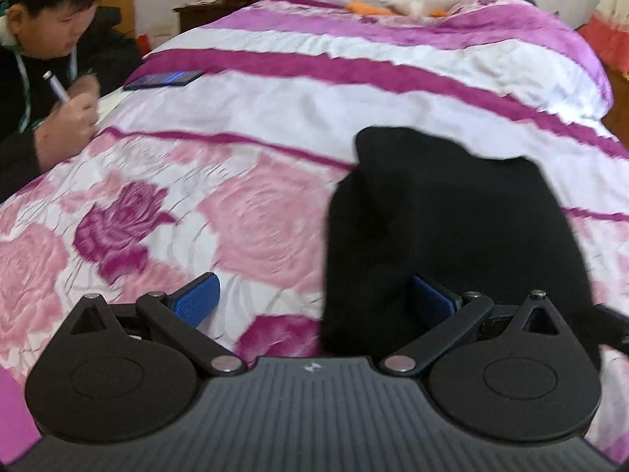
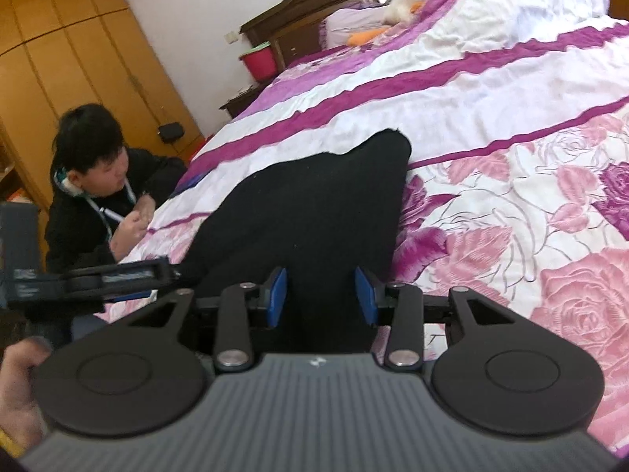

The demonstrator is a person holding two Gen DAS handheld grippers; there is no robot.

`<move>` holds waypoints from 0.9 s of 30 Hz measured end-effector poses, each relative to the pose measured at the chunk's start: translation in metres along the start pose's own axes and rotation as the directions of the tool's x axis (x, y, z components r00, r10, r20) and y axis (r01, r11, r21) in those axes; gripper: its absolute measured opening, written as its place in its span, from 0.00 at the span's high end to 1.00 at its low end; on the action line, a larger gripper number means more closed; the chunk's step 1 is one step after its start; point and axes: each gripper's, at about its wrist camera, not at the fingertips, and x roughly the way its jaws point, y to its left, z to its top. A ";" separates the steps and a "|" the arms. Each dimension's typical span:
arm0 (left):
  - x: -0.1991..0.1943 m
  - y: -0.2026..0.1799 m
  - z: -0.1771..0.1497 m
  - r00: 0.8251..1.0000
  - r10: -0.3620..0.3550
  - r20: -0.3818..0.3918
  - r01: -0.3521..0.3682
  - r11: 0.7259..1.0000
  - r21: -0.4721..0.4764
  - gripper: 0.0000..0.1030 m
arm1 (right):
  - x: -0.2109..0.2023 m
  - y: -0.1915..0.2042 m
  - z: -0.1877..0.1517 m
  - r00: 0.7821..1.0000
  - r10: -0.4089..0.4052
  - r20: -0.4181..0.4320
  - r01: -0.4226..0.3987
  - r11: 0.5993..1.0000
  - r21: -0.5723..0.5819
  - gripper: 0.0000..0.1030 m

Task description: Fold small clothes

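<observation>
Right wrist cam: your right gripper (image 2: 320, 295) pinches black garment (image 2: 314, 204) near edge to lift it off bedspread (image 2: 511, 216) for folding; left gripper (image 1: 314, 295) spread wide, garment draping its right pad.

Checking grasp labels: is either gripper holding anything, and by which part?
Right gripper has the black garment between its fingers at the near edge. Left gripper is open, only its right finger touching cloth.
</observation>
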 end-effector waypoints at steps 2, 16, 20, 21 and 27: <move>0.001 0.007 -0.003 1.000 -0.015 -0.003 0.015 1.000 -0.012 0.00 | -0.001 -0.002 0.000 1.000 0.012 -0.001 -0.012 1.000 0.001 0.59; 0.024 0.004 0.018 0.963 -0.261 -0.061 0.258 0.965 -0.051 0.00 | 0.026 -0.042 0.019 0.998 0.050 -0.023 -0.045 0.983 0.178 0.34; 0.036 0.005 0.016 0.957 -0.286 -0.052 0.283 0.958 -0.055 0.00 | 0.050 -0.044 0.020 0.994 0.096 -0.055 -0.083 0.975 0.205 0.28; 0.038 0.005 0.016 0.955 -0.294 -0.050 0.291 0.955 -0.055 0.00 | 0.055 -0.044 0.020 0.992 0.110 -0.060 -0.095 0.972 0.217 0.27; 0.048 0.005 0.016 0.932 -0.359 -0.045 0.356 0.932 -0.066 0.00 | 0.072 -0.047 0.019 0.983 0.175 -0.051 -0.158 0.957 0.242 0.25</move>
